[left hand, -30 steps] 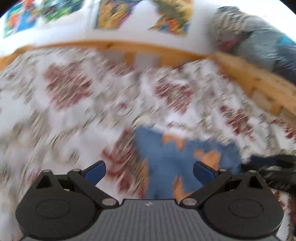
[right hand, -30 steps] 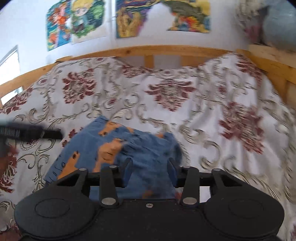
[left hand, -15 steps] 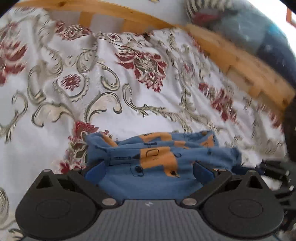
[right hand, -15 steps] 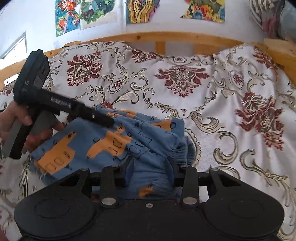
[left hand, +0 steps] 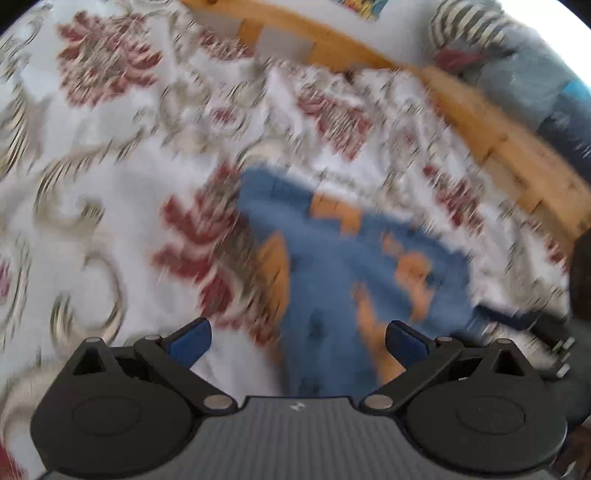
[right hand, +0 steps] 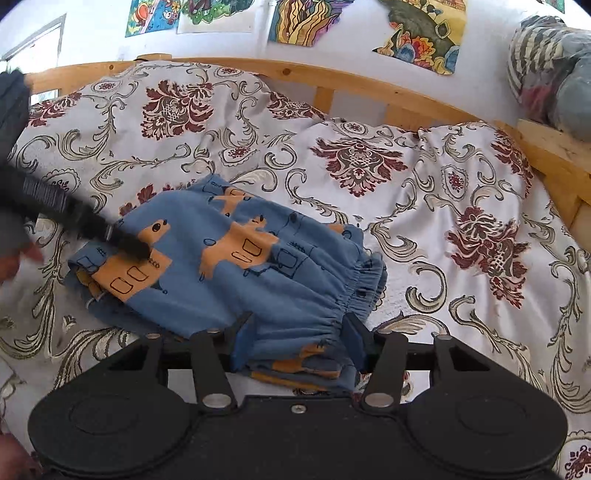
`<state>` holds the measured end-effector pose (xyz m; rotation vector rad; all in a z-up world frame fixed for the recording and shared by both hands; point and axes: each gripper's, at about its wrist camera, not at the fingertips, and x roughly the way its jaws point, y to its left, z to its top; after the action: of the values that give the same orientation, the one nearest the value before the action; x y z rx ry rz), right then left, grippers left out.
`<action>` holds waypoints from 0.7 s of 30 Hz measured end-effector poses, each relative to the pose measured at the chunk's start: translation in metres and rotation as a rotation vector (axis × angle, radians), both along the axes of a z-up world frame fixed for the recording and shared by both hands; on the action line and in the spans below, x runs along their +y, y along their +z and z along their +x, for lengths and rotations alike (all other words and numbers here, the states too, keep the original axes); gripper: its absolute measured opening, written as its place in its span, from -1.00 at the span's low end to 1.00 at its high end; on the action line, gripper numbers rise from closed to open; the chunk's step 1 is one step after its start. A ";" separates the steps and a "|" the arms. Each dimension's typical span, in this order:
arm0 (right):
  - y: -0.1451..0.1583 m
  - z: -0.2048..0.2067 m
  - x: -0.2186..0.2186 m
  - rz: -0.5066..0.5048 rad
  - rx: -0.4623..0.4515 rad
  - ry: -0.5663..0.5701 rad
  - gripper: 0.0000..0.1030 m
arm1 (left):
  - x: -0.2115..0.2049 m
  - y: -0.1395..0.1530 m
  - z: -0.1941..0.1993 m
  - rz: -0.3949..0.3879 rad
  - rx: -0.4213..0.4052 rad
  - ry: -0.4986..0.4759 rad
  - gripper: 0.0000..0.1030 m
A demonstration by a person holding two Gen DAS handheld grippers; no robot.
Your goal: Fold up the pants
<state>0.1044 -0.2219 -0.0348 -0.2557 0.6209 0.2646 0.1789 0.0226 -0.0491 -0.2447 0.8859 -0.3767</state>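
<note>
Pants (right hand: 236, 273), blue with orange animals, lie folded on the floral bedspread (right hand: 443, 206). Only the right view shows the right hand-held gripper (right hand: 297, 341) clamping their waistband; the blurred left view shows the left hand-held gripper (left hand: 297, 338) spread wide. Drawings (right hand: 421, 33) hang above the wooden bed frame (right hand: 332, 79).

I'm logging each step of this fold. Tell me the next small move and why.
Probably bring the open left gripper down onto the far hem of the blue pants and close. The right gripper looks closed on the bunched elastic waistband, while the hem end lies loose on the floral bedspread, so gripping it would let both ends be drawn together.
</note>
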 end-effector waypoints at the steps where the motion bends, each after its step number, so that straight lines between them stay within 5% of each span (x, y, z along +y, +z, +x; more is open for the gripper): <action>1: 0.001 0.001 -0.001 0.001 0.007 -0.008 0.12 | -0.001 -0.002 -0.008 0.028 -0.034 0.001 0.99; 5: 0.012 -0.005 -0.005 0.037 -0.005 -0.040 0.36 | -0.011 0.002 -0.020 0.155 -0.077 -0.038 0.99; 12: 0.017 -0.015 -0.004 0.061 -0.051 -0.064 0.41 | 0.008 0.003 -0.034 0.117 -0.072 0.023 0.99; 16: -0.001 -0.002 -0.013 0.083 0.068 -0.111 0.41 | 0.007 0.003 -0.041 0.147 -0.081 0.030 0.99; 21: 0.008 -0.011 -0.016 0.108 0.025 -0.115 0.44 | 0.003 0.008 -0.041 0.165 -0.044 0.056 0.99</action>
<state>0.0930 -0.2378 -0.0264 -0.1125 0.6413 0.1899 0.1378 0.0256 -0.0408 -0.1088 0.8599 -0.2543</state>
